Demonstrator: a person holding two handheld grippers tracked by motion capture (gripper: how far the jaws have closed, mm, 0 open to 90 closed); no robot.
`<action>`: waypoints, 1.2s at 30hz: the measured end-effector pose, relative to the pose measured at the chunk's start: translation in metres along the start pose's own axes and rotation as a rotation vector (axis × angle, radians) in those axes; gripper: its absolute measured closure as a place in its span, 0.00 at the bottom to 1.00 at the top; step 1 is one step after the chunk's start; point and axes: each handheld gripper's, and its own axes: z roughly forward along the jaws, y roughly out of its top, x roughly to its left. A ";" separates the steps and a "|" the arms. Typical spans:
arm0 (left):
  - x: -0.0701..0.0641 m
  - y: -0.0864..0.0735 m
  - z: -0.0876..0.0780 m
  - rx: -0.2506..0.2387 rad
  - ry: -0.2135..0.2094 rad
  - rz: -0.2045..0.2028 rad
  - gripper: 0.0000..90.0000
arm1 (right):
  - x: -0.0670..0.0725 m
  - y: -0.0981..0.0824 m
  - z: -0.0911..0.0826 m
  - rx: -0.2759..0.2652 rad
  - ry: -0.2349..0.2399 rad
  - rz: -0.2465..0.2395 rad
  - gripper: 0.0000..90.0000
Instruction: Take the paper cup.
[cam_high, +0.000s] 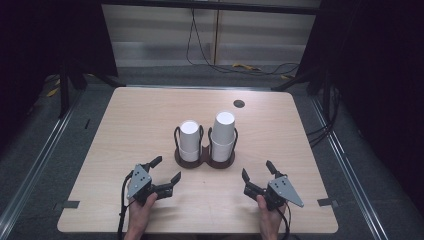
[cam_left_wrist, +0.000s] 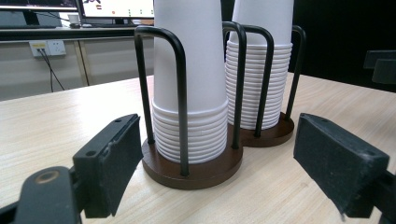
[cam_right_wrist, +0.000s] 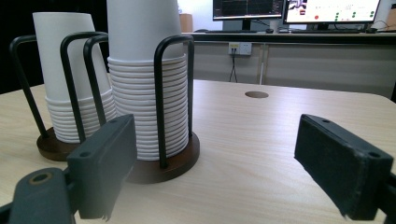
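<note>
Grey floor (cam_high: 45, 145), cables (cam_high: 215, 60) beyond pale wooden table (cam_high: 140, 115), monitors (cam_right_wrist: 327, 9) on far desk (cam_right_wrist: 289, 37).

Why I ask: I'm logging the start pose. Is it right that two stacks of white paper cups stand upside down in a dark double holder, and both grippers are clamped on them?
Not quite. The cup stacks do stand inverted in the holder, but the high view shows the left gripper and right gripper open, short of them.

2 cup stacks (cam_high: 190, 140); 1 holder (cam_high: 205, 161); 2 grippers (cam_high: 166, 175)

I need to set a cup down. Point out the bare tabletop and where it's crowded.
Bare: the light wooden table left of the dark brown two-well cup holder, right of it, and behind it up to the round grommet hole. Crowded: between holder and both claws.
</note>
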 end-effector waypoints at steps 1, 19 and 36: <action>0.000 0.000 0.000 0.000 0.001 -0.003 0.17 | 0.000 0.000 0.000 -0.002 -0.003 0.000 0.14; 0.005 0.001 0.001 0.015 -0.011 -0.048 0.17 | 0.001 0.000 0.000 0.006 0.016 0.000 0.14; 0.004 0.014 0.005 0.054 -0.073 -0.059 0.17 | 0.001 0.000 0.000 0.012 0.006 -0.002 0.14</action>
